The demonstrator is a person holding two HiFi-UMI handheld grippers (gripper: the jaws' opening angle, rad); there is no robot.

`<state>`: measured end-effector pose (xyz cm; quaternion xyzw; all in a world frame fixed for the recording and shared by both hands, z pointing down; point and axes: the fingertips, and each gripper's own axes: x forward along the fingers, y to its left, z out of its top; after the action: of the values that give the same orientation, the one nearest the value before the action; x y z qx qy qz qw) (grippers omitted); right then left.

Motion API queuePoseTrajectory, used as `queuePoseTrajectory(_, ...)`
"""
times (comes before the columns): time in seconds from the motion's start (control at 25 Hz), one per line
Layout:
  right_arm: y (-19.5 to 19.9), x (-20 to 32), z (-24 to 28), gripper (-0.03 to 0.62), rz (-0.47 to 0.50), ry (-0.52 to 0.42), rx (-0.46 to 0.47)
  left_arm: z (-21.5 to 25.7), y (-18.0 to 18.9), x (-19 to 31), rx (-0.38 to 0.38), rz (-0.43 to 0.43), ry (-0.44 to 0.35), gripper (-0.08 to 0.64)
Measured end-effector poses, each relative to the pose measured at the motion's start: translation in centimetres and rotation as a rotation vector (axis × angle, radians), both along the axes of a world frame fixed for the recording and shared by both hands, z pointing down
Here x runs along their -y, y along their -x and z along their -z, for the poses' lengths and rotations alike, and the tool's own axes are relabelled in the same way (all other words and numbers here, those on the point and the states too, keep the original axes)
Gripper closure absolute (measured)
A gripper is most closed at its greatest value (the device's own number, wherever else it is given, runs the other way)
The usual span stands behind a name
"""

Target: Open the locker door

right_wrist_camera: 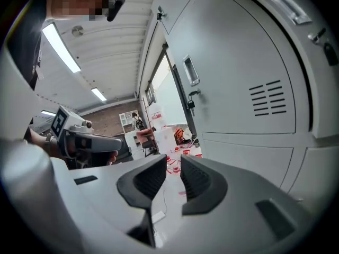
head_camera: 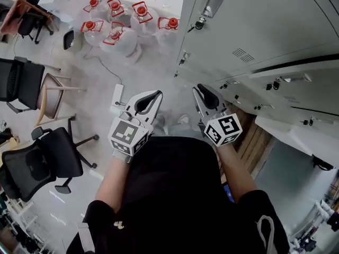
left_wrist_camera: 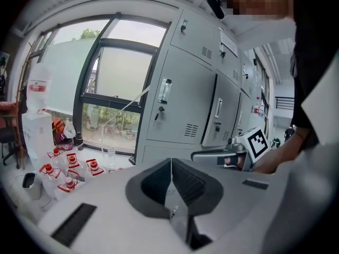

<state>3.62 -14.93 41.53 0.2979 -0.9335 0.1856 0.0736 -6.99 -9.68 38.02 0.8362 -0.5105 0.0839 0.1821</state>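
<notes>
Both empty, left gripper [left_wrist_camera: 170, 165] closed and right gripper [right_wrist_camera: 173, 165] barely ajar, near the door [right_wrist_camera: 238, 73] on their right: likely stiff, light sheet steel, best pulled by its recessed handle [right_wrist_camera: 191, 70]

Black short-sleeved top [head_camera: 175, 194], white drawstring [head_camera: 263, 232], white left tongs [head_camera: 157, 94] and right tongs [head_camera: 199, 88], dark grey pads [head_camera: 144, 103], black-and-white marker cubes [head_camera: 128, 136]
</notes>
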Motion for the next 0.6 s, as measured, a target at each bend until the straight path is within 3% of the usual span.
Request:
queuePoseTrajectory(0.32, 2.9, 5.0, -7.0, 0.473, -0.140, 0.088, -0.026, -3.8, 4.8, 1.0, 0.016, -0.018, 0.058, 0.535)
queuePoseTrajectory(0.6, 5.7, 8.5, -14.4, 0.415, -0.207, 0.122, -0.090, -6.7, 8.1, 2.2, 0.021, -0.042, 0.094, 0.536)
